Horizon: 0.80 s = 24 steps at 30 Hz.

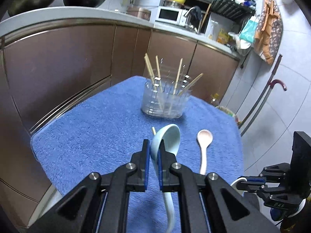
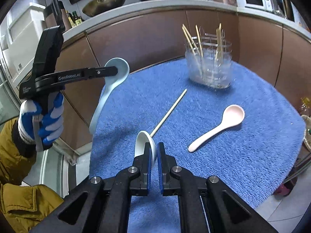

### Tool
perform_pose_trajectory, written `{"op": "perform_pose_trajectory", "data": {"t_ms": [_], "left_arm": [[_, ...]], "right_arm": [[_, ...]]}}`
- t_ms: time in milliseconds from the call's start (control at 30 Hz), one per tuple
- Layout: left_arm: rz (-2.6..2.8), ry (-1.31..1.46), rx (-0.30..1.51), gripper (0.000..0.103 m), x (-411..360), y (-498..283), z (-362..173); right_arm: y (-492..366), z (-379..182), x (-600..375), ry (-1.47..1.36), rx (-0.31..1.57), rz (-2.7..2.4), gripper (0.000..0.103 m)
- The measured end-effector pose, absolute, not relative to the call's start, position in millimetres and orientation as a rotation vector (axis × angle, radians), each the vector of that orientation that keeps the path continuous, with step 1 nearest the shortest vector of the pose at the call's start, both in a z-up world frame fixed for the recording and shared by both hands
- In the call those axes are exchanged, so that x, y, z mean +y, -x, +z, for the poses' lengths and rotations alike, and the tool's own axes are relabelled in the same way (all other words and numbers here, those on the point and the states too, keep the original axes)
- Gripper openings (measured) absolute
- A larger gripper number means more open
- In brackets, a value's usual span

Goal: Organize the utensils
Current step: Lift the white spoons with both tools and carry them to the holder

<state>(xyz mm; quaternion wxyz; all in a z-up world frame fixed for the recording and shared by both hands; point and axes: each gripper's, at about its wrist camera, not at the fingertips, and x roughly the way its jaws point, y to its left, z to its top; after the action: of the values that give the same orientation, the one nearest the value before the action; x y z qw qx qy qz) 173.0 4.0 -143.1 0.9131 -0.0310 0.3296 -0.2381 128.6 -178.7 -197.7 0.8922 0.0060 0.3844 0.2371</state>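
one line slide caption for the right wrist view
Right tool grips a white spoon, left tool lifts a blue spoon; pink spoon and chopstick lie on the towel.

light: dim, cool | blur: slight | edges: fisheye-bent, dark corners

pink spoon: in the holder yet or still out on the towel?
Out. The pink spoon lies flat on the blue towel, apart from the clear holder, which holds only chopsticks. Neither gripper touches it.

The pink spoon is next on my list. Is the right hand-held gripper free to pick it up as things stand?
Probably not yet: the right hand-held gripper is shut on a white spoon. The pink spoon lies unobstructed on the blue towel.
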Motion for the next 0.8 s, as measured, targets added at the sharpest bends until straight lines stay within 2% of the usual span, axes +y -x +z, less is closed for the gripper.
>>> {"op": "perform_pose_trajectory", "data": {"t_ms": [433, 800], "left_arm": [[-0.502, 0.161, 0.55, 0.006, 23, -135, -99], [-0.43, 0.2, 0.461, 0.006, -18, -226, -65]], "right_arm": [[-102, -139, -165, 0.059, 0.653, 0.391, 0.006], [-175, -83, -202, 0.043, 0.453, 0.253, 0.006]]}}
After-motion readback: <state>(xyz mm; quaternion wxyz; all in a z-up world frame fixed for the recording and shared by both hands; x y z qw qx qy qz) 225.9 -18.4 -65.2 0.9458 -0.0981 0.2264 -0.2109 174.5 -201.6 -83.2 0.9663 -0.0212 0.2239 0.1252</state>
